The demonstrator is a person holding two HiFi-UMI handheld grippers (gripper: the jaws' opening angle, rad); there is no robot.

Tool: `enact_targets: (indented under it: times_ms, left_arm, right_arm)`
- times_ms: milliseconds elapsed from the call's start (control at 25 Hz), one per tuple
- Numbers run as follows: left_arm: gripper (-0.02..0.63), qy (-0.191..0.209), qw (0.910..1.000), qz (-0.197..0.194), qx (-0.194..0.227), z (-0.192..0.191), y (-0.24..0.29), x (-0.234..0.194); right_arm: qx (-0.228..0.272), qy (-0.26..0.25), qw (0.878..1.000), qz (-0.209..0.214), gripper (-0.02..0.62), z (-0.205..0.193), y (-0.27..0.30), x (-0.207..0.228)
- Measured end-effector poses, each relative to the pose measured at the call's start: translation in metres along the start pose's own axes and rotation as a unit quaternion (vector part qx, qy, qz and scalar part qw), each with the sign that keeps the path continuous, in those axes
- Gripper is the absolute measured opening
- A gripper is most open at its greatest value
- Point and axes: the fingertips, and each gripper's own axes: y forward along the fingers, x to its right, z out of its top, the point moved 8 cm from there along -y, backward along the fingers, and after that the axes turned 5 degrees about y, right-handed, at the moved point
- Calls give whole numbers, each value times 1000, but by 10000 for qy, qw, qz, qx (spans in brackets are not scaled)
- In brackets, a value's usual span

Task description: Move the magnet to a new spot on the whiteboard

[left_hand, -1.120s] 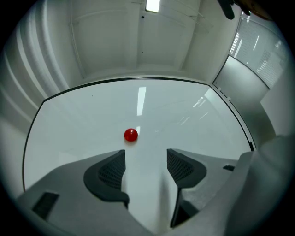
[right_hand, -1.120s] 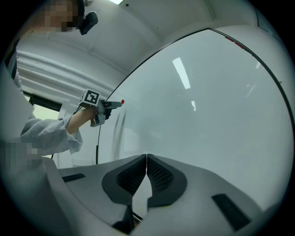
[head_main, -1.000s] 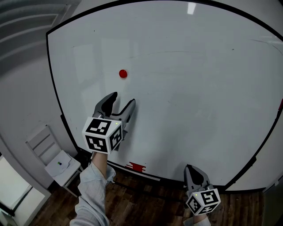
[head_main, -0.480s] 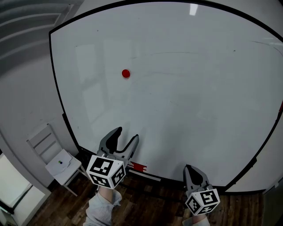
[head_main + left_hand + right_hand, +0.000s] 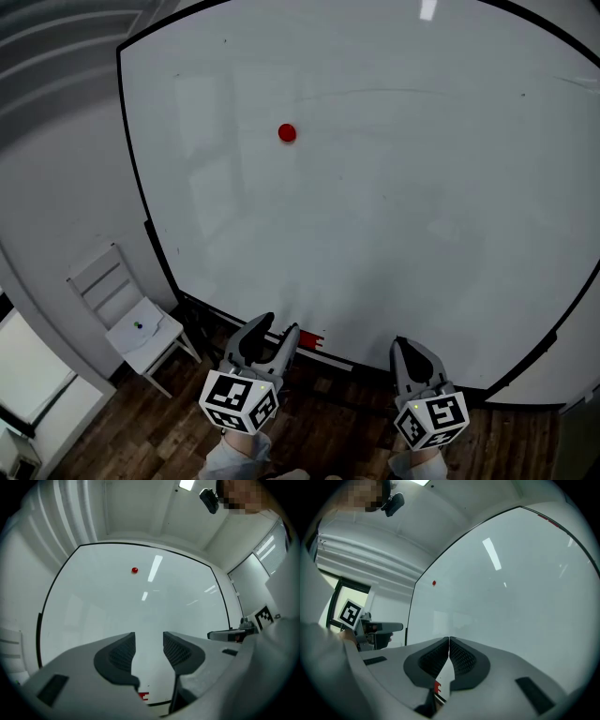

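A small round red magnet sticks to the upper left part of the whiteboard; it also shows as a magnet in the left gripper view and a tiny magnet in the right gripper view. My left gripper hangs low by the board's bottom edge, far below the magnet. Its jaws have just been closing but still stand apart, with nothing between them. My right gripper sits low to the right, its pads pressed together and empty.
A red eraser lies on the board's bottom ledge between the grippers. A white chair stands at the lower left on the dark wood floor. A window is at the far left.
My left gripper has dropped from just under the magnet to the board's bottom edge, and its jaws have narrowed. The right gripper has barely shifted. The magnet stays on the board.
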Motion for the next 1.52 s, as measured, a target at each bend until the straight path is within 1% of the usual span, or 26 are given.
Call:
enact_targets:
  times_ms: [40,200,320,440,520,600,720,880,1080,1520]
  left_arm:
    - [182,9,10000,44,-37,-5,-4,1]
    - [53,125,9997,122,-178,-21,-16,6]
    - [9,116,9993,49,-361,-30,-20,10]
    - [9,118,9984,-15,-556,-38,-22,11]
    - [9,171,9976,34,-672,-43,-24,12]
    - [9,117,9972,89,-735,-48,-27,11]
    - [9,13,9971,182,-743,-53,-31,9]
    - [9,85,9965,315,-769,-55,-32,5]
    - [9,95,9962,382,-783,-58,-31,4]
    - [9,73,9960,480,-754,-58,-33,5]
  right_arm:
    - [-4,13,10000,29,28,-1,2,-2]
    - [-39,54,9998,164,28,-7,9,-8]
    - [-78,105,9997,184,28,-11,14,-11]
    - [-118,16,9996,245,28,-17,20,-11]
    - [-155,-56,9995,258,28,-19,23,-11]
    - [-186,-82,9995,244,28,-21,25,-9]
    - [-241,-60,9994,231,28,-26,28,-5]
    - [-293,-97,9991,280,28,-30,34,-5]
    - [-318,-101,9984,448,26,-36,37,-9]
    - [-403,-69,9979,506,26,-39,37,-8]
